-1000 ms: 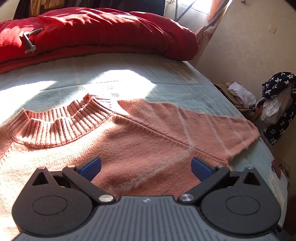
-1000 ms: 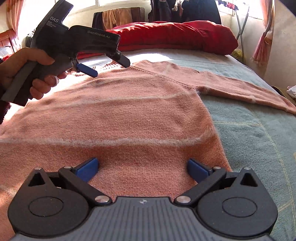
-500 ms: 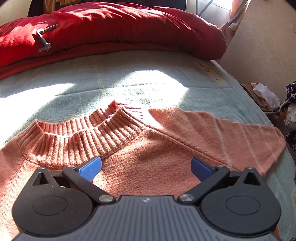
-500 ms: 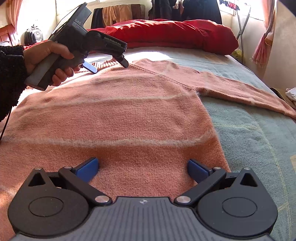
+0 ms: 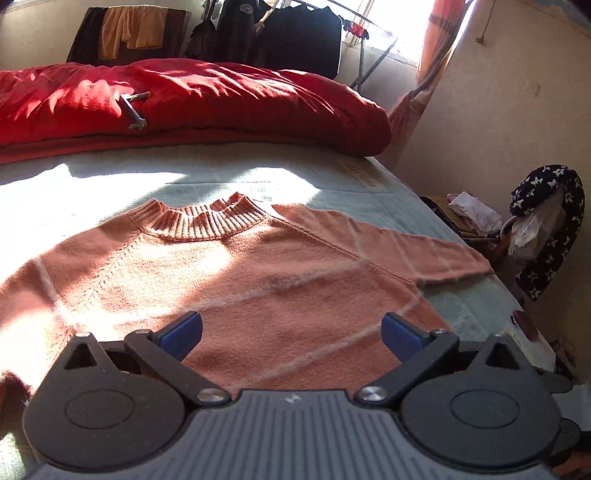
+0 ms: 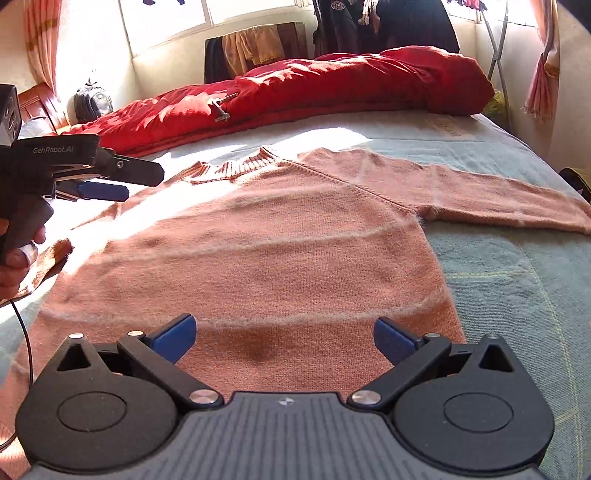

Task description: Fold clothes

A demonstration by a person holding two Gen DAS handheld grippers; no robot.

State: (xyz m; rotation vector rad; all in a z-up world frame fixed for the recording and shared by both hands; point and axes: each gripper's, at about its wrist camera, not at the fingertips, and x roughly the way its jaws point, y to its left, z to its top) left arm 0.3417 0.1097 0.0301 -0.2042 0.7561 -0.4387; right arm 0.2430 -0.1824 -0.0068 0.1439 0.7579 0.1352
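Note:
A salmon-pink knit sweater (image 5: 280,273) lies flat and face up on the bed, ribbed collar (image 5: 207,218) toward the far end, right sleeve (image 5: 417,251) stretched out to the right. It also shows in the right wrist view (image 6: 295,251). My left gripper (image 5: 291,332) is open and empty, held above the sweater's chest. In the right wrist view the left gripper (image 6: 133,184) hangs at the left, above the left shoulder. My right gripper (image 6: 284,336) is open and empty above the sweater's lower body near the hem.
A red duvet (image 5: 207,99) with a metal tool (image 5: 135,110) on it lies across the far end of the light blue bedsheet (image 6: 517,288). Clothes hang on a rack (image 5: 280,33) behind. A starred garment and bags (image 5: 543,236) sit beside the bed's right edge.
My left gripper has pulled back from the collar and lifted, so more of the sweater shows. My right gripper has also drawn back and up a little. Both stay open.

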